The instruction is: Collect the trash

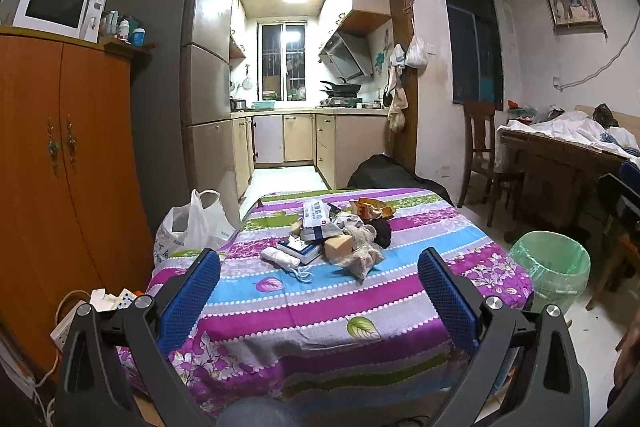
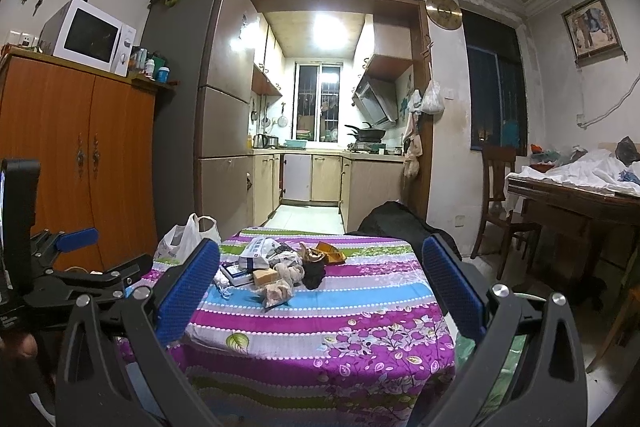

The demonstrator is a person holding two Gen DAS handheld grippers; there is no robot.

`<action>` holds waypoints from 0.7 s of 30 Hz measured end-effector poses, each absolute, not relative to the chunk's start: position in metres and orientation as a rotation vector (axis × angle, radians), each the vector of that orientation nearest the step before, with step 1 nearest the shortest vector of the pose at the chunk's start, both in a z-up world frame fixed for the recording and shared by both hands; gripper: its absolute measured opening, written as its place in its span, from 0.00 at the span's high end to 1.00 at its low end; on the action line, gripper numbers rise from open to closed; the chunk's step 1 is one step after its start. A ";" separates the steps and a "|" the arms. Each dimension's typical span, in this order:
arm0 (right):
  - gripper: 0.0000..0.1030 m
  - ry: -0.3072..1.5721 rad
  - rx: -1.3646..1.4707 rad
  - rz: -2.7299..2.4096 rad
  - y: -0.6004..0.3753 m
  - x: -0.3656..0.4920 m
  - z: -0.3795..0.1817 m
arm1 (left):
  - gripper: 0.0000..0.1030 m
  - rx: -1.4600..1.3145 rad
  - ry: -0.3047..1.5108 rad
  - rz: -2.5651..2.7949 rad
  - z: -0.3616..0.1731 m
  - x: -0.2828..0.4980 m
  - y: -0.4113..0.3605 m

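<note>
Small table draped in a striped, floral-printed purple-and-blue cloth (image 1: 360,307). Round bin lined with a translucent green plastic bag (image 1: 554,267) on the floor just beside its right edge. Loose heap of crumpled trash (image 1: 340,239) — paper, soft wrappers, a tan block, a flat white-and-blue packet — near the table's middle, long axis roughly left-right. Left gripper (image 1: 320,291) and right gripper (image 2: 320,283): blue textured pads spread wide, holding nothing, clear of the heap.

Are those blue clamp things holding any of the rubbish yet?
No. Both the left gripper and right gripper have their jaws wide open and empty; the trash pile lies untouched on the table.
</note>
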State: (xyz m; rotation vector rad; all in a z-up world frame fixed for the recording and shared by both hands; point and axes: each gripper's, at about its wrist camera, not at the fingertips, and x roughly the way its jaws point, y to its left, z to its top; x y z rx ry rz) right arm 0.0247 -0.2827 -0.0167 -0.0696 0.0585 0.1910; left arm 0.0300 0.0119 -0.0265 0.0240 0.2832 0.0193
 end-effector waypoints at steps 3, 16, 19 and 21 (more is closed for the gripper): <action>0.05 0.067 -0.070 0.195 -0.282 0.026 -0.018 | 0.05 0.021 0.284 0.023 -0.029 0.031 0.013; 0.05 0.077 -0.069 0.205 -0.282 0.027 -0.018 | 0.05 0.021 0.286 0.029 -0.030 0.031 0.015; 0.05 0.078 -0.067 0.205 -0.283 0.027 -0.018 | 0.05 0.022 0.286 0.029 -0.030 0.031 0.015; 0.05 0.078 -0.067 0.205 -0.283 0.027 -0.018 | 0.05 0.022 0.286 0.029 -0.030 0.031 0.015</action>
